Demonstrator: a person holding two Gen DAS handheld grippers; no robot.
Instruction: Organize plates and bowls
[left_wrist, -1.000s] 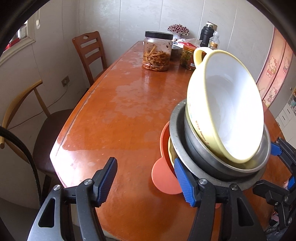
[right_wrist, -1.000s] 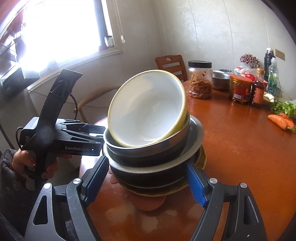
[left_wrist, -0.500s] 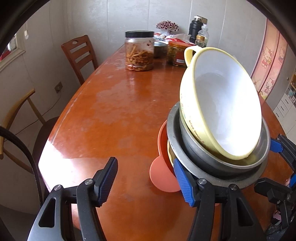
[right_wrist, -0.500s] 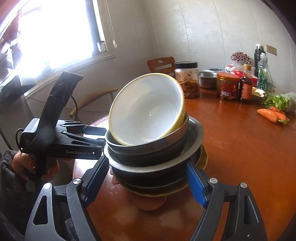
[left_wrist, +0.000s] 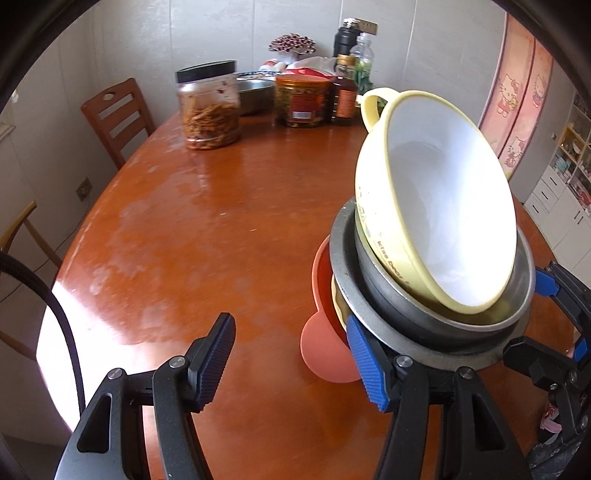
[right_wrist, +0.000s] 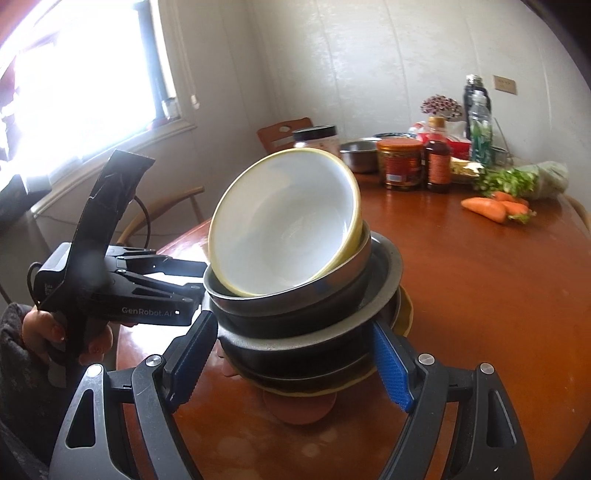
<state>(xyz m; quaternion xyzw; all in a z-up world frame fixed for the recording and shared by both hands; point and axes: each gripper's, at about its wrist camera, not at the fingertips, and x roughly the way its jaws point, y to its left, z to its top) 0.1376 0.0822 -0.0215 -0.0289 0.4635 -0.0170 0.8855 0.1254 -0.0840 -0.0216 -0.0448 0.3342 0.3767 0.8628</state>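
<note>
A stack of dishes sits on the wooden table (left_wrist: 207, 221). On top, a yellow bowl (left_wrist: 439, 221) with a white inside leans tilted in a steel bowl (left_wrist: 391, 295). Below are a wide steel plate (right_wrist: 384, 273), a yellow plate (right_wrist: 406, 310) and an orange dish with a round tab (left_wrist: 325, 350). My left gripper (left_wrist: 291, 358) is open, its right finger against the stack's left side. My right gripper (right_wrist: 291, 358) is open with its fingers on either side of the stack's base. The left gripper's body (right_wrist: 110, 291) shows beside the stack in the right wrist view.
At the table's far end stand a jar of dried strips (left_wrist: 208, 105), a red-lidded jar (left_wrist: 301, 99), a sauce bottle (left_wrist: 343, 92), a steel bowl (right_wrist: 360, 155) and bottles. Carrots (right_wrist: 495, 206) and greens lie at the right. A wooden chair (left_wrist: 114, 118) stands at the left.
Both grippers and the stack have moved toward the table's far end; the jars look nearer. The grippers stay open, placed the same around the stack.
</note>
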